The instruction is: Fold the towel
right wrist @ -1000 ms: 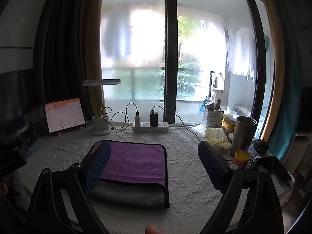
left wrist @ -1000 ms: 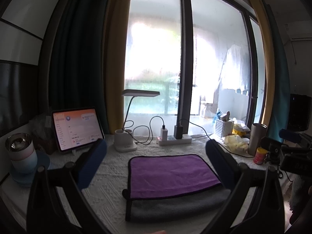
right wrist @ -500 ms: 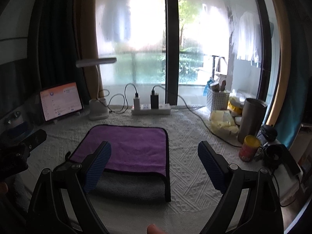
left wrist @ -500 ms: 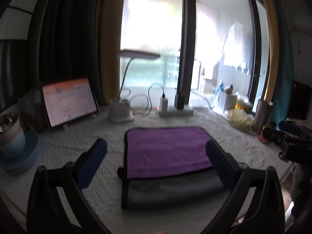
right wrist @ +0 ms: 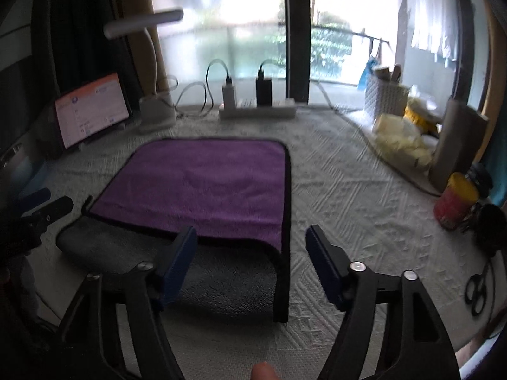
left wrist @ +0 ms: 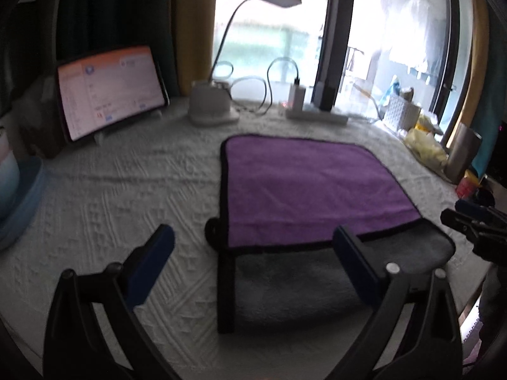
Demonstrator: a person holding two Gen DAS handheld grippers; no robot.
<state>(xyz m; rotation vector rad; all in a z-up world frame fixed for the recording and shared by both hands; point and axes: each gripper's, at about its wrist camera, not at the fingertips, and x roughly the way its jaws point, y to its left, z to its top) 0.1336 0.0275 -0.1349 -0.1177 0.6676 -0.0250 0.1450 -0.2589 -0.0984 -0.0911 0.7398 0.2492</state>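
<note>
A towel (left wrist: 304, 186) lies on the white textured tablecloth, partly folded: purple side on top, grey underside showing as a strip along the near edge, black trim all round. It also shows in the right wrist view (right wrist: 202, 180). My left gripper (left wrist: 250, 253) is open and empty, hovering over the towel's near left corner. My right gripper (right wrist: 252, 247) is open and empty, over the towel's near right corner. The right gripper shows at the right edge of the left wrist view (left wrist: 472, 218); the left gripper shows at the left edge of the right wrist view (right wrist: 41, 202).
A lit tablet (left wrist: 111, 90), a desk lamp (left wrist: 212, 107) and a power strip (left wrist: 313, 114) stand at the back. A metal tumbler (right wrist: 459, 145), a red can (right wrist: 454, 205), a white basket (right wrist: 385, 95) and scissors (right wrist: 478, 288) are on the right. A cup (left wrist: 6, 171) stands at left.
Both grippers have moved forward and tilted down toward the towel's near edge. The right gripper's fingers have narrowed somewhat. The towel has not moved.
</note>
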